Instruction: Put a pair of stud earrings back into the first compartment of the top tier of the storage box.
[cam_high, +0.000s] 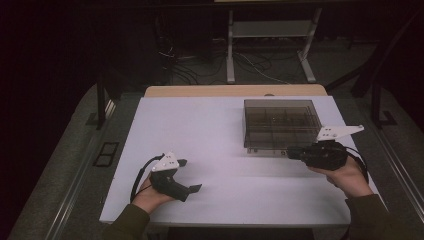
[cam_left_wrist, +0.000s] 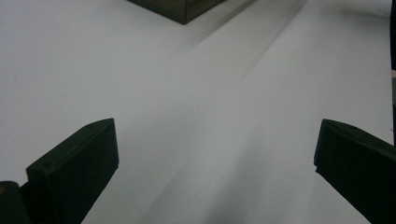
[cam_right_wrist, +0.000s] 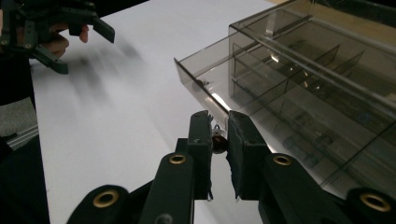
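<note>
Smoked-plastic organiser box (cam_high: 281, 124), lid down, is sitting at the table's (cam_high: 215, 150) far right while we are working at its near edge. Nearest us, our left gripper (cam_high: 189, 176) is hovering over bare tabletop, jaws spread wide and holding nothing. Farther on, our right gripper (cam_right_wrist: 219, 140) is pinching a small knob (cam_right_wrist: 218, 141) on the box's front wall, jaws nearly together.

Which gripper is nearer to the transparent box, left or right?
Right. The right gripper is at the transparent box front edge; the left gripper hangs apart over bare table.
</note>
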